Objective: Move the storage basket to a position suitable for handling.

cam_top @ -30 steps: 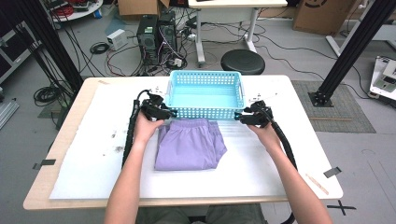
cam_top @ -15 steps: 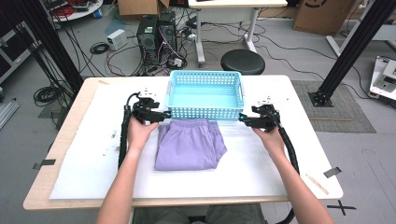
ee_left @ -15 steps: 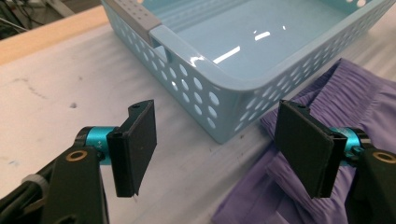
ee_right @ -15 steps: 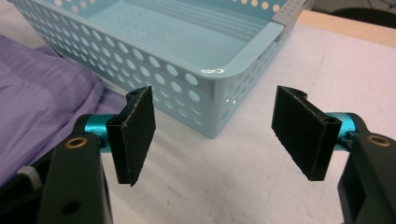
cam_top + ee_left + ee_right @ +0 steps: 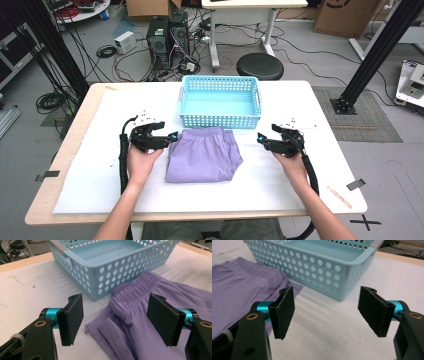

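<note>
- Purple folded garment (image 5: 204, 155): lies flat on the white table cover (image 5: 90, 170), its gathered elastic waistband (image 5: 130, 300) just in front of the basket's near wall, between the two grippers.
- Light-blue perforated plastic basket (image 5: 220, 120): stands behind the garment; nothing shows inside.
- Left gripper (image 5: 170, 137): just beside the garment's left edge; jaws have just been opening, now stand wide, nothing between the pads.
- Right gripper (image 5: 261, 139): near the right edge, apart from the cloth; jaws likewise just opened wide, holding nothing.
- Handling, judged: light, soft, limp cloth; likely to sag and unfold if lifted at one point. Best taken at both side edges of the fold, pinching all layers together.
</note>
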{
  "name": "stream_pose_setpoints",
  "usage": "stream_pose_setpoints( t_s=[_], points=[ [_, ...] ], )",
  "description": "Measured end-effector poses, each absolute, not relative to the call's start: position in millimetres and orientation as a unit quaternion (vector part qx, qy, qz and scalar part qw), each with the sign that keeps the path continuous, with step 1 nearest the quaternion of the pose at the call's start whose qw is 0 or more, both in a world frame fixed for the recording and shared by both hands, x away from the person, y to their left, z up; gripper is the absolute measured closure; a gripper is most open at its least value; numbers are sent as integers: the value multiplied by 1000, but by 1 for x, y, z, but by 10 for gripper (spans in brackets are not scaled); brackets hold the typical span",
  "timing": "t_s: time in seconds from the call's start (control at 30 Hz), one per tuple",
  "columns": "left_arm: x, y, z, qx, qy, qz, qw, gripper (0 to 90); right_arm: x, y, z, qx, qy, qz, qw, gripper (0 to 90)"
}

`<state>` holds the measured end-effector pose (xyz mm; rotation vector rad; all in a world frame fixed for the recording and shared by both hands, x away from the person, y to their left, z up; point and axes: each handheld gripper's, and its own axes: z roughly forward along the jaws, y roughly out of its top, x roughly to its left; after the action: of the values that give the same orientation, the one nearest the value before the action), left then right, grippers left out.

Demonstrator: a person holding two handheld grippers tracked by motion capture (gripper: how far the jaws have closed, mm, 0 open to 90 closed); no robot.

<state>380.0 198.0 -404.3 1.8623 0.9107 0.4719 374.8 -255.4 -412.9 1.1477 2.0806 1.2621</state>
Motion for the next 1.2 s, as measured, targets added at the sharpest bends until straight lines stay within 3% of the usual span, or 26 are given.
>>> stream_pose_setpoints(
  t_s=[0.53,0.97,1.2],
  points=[
    [332,201,-426,763,389,196,479,301,338,-235,-429,398,761,464,219,277],
    [301,194,-439,774,417,167,447,351,318,-193,-437,410,779,454,142,258],
    [299,188,-445,782,431,160,420,363,311,-172,-439,406,797,427,138,257]
  ],
)
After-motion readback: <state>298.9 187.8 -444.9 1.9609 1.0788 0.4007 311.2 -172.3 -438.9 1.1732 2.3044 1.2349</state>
